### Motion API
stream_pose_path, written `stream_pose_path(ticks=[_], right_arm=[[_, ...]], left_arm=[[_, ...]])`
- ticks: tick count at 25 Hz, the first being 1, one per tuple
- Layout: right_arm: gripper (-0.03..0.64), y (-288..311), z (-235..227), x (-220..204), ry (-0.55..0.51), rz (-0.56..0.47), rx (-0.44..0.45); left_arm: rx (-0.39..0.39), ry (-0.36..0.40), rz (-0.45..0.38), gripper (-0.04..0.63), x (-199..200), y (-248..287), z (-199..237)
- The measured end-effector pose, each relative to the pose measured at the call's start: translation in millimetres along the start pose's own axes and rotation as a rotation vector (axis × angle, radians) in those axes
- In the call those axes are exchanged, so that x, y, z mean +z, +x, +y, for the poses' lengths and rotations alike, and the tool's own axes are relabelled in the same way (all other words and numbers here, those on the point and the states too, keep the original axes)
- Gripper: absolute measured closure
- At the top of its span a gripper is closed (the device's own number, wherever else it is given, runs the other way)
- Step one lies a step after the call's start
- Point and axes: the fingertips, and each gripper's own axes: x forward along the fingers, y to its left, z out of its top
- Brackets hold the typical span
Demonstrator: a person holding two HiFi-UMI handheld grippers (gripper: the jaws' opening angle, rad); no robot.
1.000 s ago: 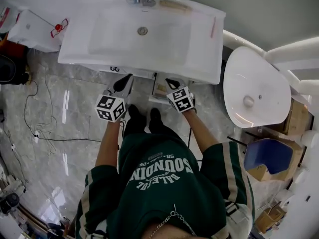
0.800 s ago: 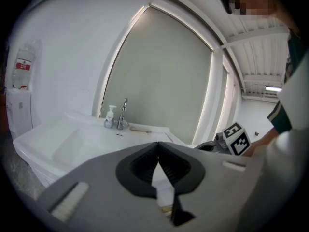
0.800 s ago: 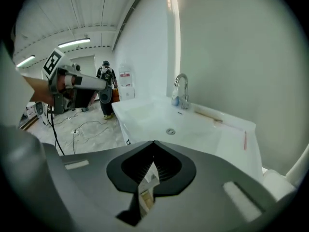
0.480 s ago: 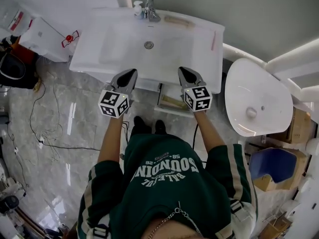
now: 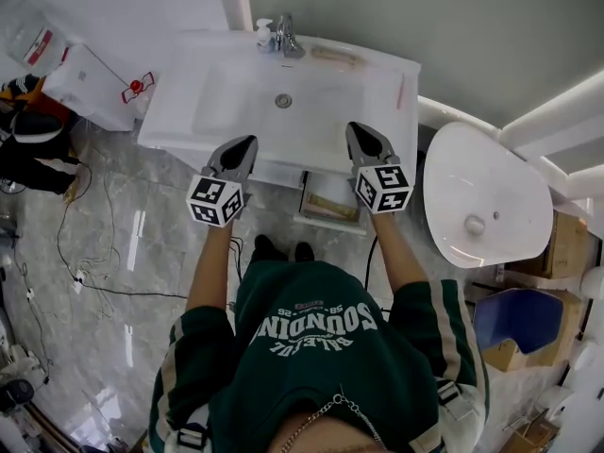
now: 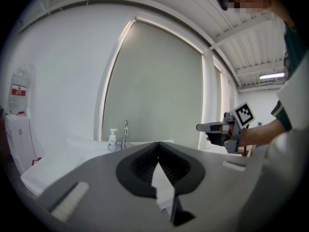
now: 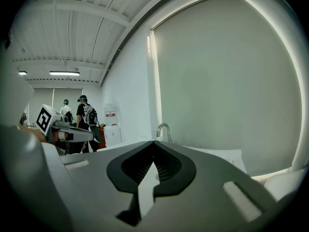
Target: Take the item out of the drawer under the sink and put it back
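Note:
Under the white sink (image 5: 396,125) a drawer (image 5: 326,223) stands pulled out, and a flat tan item (image 5: 330,205) lies in it. Both grippers hang over the sink's front edge, above the drawer, pointing at the wall. My left gripper (image 5: 250,142) is shut with nothing in it, its jaws meeting at the tip (image 6: 158,144). To its right my right gripper (image 5: 354,127) is also shut and holds nothing (image 7: 154,142). Each shows in the other's view: the right gripper (image 6: 212,127) and the left gripper (image 7: 63,127).
A faucet (image 5: 286,36) and a soap bottle (image 5: 263,34) stand at the sink's back. A white oval fixture (image 5: 481,196) is close on the right, a white cabinet (image 5: 94,83) on the left. Cables (image 5: 85,253) lie on the marble floor. People (image 7: 84,115) stand far off.
Both grippers have risen from drawer height, below the sink's rim, to over its front edge, the right one further. Both stayed shut.

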Motion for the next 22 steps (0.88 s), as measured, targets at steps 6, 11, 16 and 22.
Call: stream_pose_path(ticks=[6, 11, 16, 22], right_arm=[[0.615, -2.8, 7.8, 2.0, 0.018, -0.008, 0.000], [0.614, -6.0, 13.2, -4.5, 0.005, 0.002, -0.002], [0.615, -9.7, 16.5, -14.6, 0.015, 0.022, -0.001], [0.615, -10.6, 18.6, -18.5, 0.025, 0.022, 0.001]], left_arm=[[-0.017, -0.001, 0.005, 0.546, -0.2, -2.1, -2.7], [-0.020, -0.009, 0.010, 0.545, -3.5, -6.0, -0.6], [-0.027, -0.022, 0.016, 0.546, -9.5, -9.3, -1.8], [-0.034, -0.020, 0.022, 0.546, -10.8, -9.1, -2.5]])
